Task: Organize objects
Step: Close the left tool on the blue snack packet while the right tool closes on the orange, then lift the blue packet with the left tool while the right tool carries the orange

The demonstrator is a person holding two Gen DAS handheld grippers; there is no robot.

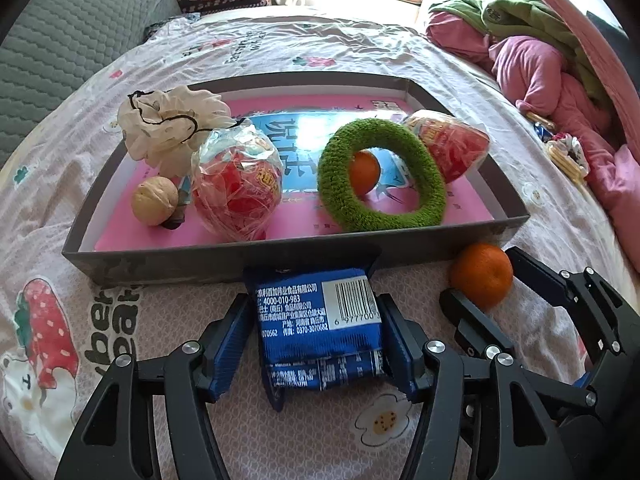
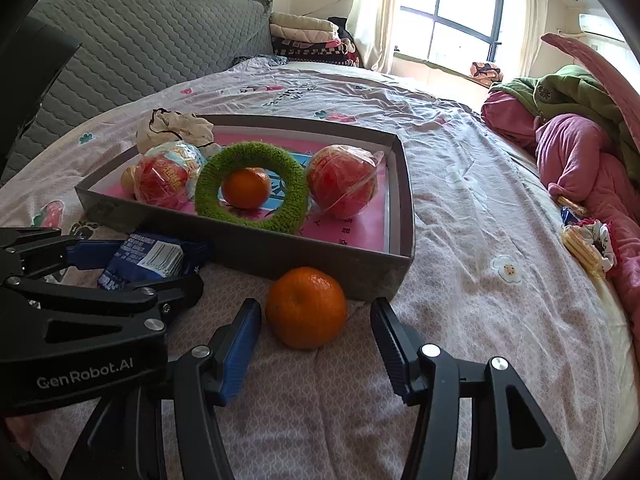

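A: Down low, the left gripper straddles a blue snack packet that lies flat on the bedspread. Its right pad sits against the packet's edge and the left pad stands just off the other edge, so the jaws are wide and not pressing.

B: And the right gripper?

A: Its jaws are spread about a loose mandarin. The fruit rests on the bedspread between the pads with a gap on each side, so nothing is gripped. In the left wrist view the same gripper brackets that mandarin.

B: Where do the two things sit against the box?

A: Both lie outside the shallow grey box, just in front of its near wall. The packet's far end touches that wall; the mandarin is near the box's near right corner.

B: What is inside?

A: A green knitted ring leans on a second mandarin, which shows through its hole. Two red balls in crinkled clear wrap, one left of the ring and one right of it. At the left end a walnut sits in front of a cream mesh puff with a black cord.

B: Farther out?

A: Pink and green bedding is heaped along the right side of the bed, and a grey quilted headboard stands behind.
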